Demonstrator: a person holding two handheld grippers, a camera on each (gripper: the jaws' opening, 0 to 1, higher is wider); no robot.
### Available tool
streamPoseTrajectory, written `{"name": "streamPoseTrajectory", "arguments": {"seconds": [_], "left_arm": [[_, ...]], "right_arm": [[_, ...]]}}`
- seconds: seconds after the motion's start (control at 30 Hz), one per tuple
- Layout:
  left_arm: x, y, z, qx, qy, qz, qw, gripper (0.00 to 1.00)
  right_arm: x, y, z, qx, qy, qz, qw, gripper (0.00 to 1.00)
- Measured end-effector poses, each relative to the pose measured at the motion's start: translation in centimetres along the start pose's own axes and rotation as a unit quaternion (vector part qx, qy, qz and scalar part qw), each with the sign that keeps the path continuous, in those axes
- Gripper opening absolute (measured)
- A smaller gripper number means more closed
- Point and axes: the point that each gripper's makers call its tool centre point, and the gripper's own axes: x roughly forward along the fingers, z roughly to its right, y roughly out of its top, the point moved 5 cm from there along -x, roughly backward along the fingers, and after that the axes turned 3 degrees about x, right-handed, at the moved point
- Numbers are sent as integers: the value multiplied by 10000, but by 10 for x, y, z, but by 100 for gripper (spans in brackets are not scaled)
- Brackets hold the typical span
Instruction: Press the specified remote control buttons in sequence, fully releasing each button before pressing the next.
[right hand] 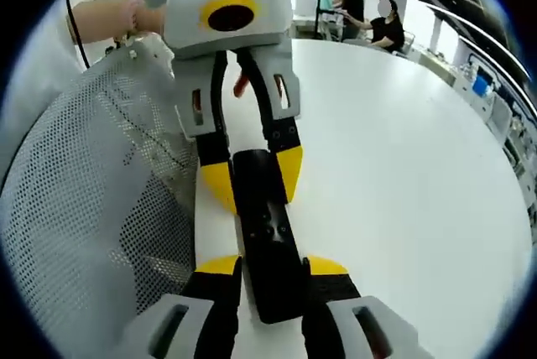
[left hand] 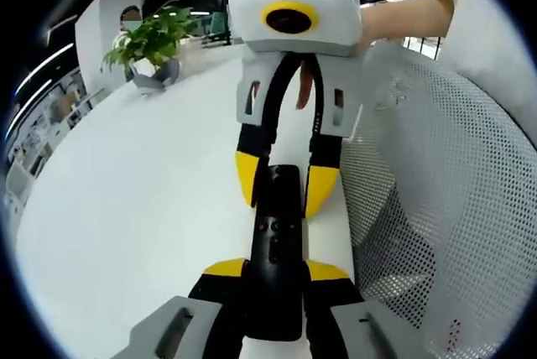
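white left gripper [left hand: 277,277] and right gripper [right hand: 264,271], black jaws with yellow tips; white mesh garment [left hand: 445,208] at three o'clock.

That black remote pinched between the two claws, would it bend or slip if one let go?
The slim black plastic remote looks rigid: it spans straight between the left claw and right claw, so bending seems unlikely. Its smooth casing may be slippery. Flat-sided, it would probably drop onto the white table rather than roll.
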Motion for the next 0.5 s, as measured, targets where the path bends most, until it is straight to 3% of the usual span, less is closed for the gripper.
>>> {"name": "streamPoseTrajectory", "arguments": {"seconds": [0.17,0.23,0.5], "left_arm": [[5,4,1,-9,44,-35,10000,27],[7,7,-3,-143,205,55,9997,27],[2,7,-7,-447,259,132,9986,30]], "right_arm": [[3,0,-1,-220,-47,-45,9997,22],[3,1,-2,-173,-77,-57,9998,22],[2,-1,0,115,-122,189,9997,22]]}}
